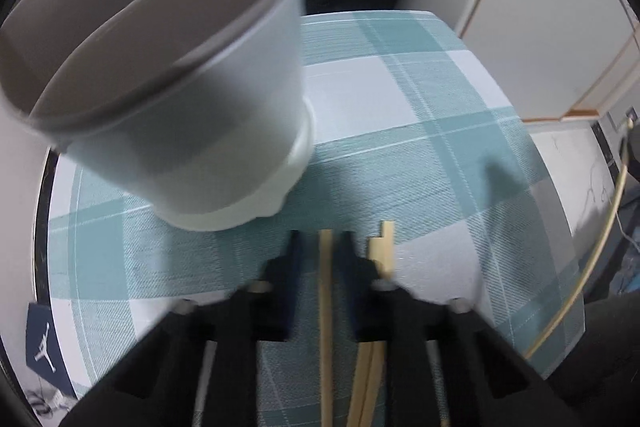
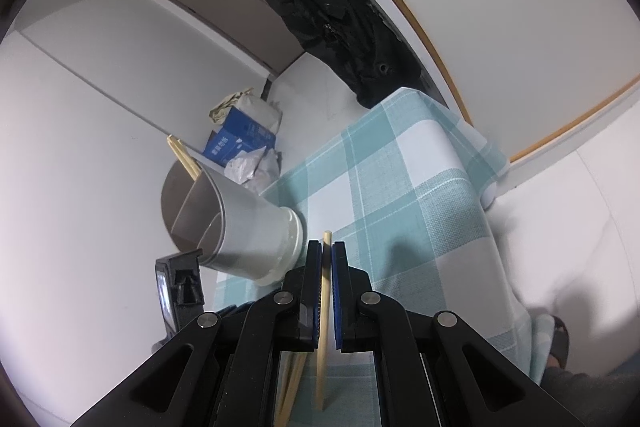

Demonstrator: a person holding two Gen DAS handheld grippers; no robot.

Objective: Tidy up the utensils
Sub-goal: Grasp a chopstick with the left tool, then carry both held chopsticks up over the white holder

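A grey divided utensil holder point(image 1: 168, 75) with a white base stands on the checked tablecloth point(image 1: 420, 147). In the right wrist view the holder point(image 2: 240, 227) has two chopsticks point(image 2: 184, 159) poking out of it. My left gripper point(image 1: 320, 259) points down at the table just right of the holder. One chopstick point(image 1: 326, 307) runs between its blue pads; the picture is smeared and the jaws read as shut on it. More chopsticks point(image 1: 380, 251) lie beside the right finger. My right gripper point(image 2: 327, 259) is shut on a single chopstick point(image 2: 325, 291).
Loose chopsticks point(image 2: 292, 383) lie on the cloth under the right gripper. Off the table's far side stand a blue box point(image 2: 236, 139), bags and a hanging black jacket point(image 2: 332, 19). A pale cable point(image 1: 596, 247) curves along the table's right edge. A sandalled foot point(image 2: 558, 343) is beside the table.
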